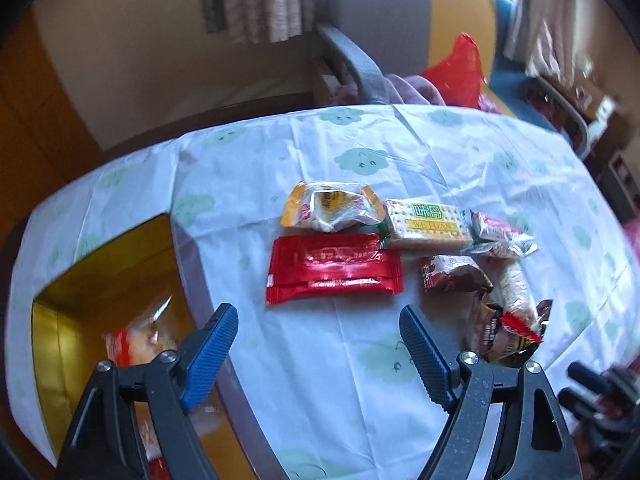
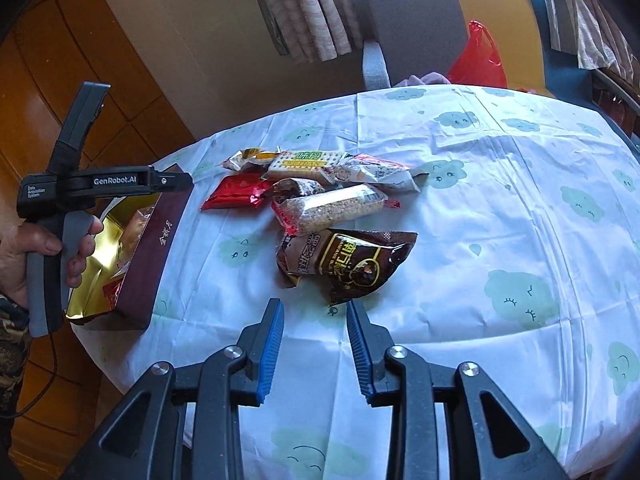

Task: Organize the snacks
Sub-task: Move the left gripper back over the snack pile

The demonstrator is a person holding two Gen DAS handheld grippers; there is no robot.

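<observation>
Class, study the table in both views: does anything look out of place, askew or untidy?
Yes. The snack packets lie loose in a jumbled heap on the tablecloth, overlapping at odd angles, outside the gold-lined box. The brown packet lies crumpled, apart from the rest. Nothing looks spilled or torn.

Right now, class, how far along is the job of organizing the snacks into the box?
Done: at least one orange-wrapped snack lies in the gold-lined box. In hand: nothing; the left tool and right tool are both open and empty. Left: the pile on the table, including the red packet, cracker pack, sesame bar and brown packet.
</observation>
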